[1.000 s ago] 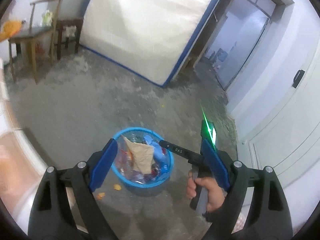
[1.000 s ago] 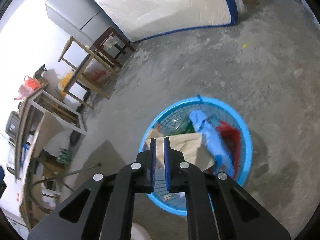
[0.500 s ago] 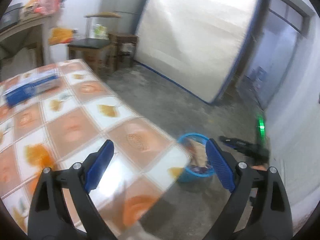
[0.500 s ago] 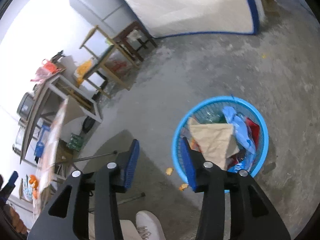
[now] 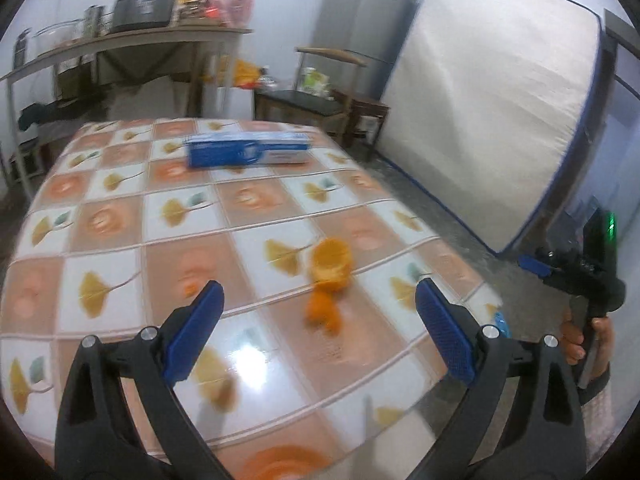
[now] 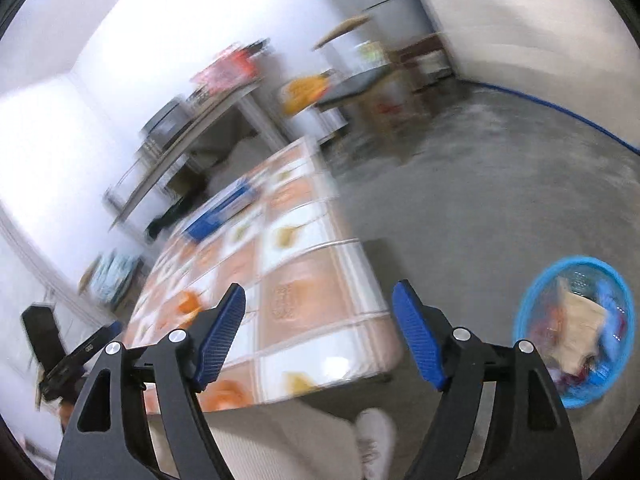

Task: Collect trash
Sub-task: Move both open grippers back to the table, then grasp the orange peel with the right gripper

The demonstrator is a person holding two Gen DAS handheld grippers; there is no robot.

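Note:
Orange peel pieces lie on the tiled-pattern table, just beyond my open, empty left gripper. A blue and white box lies at the table's far side. My right gripper is open and empty above the table's edge; it also shows in the left wrist view, off the table's right side. The blue trash basket, filled with paper and wrappers, stands on the floor at the right. The orange peel shows blurred on the table in the right wrist view.
A mattress leans against the wall at the right. A chair, a fridge and a shelf with appliances stand behind the table. My shoe is on the concrete floor.
Both grippers swung from the basket on the floor up towards the table. The right gripper opened after letting go of the brown paper into the basket. The left stayed open.

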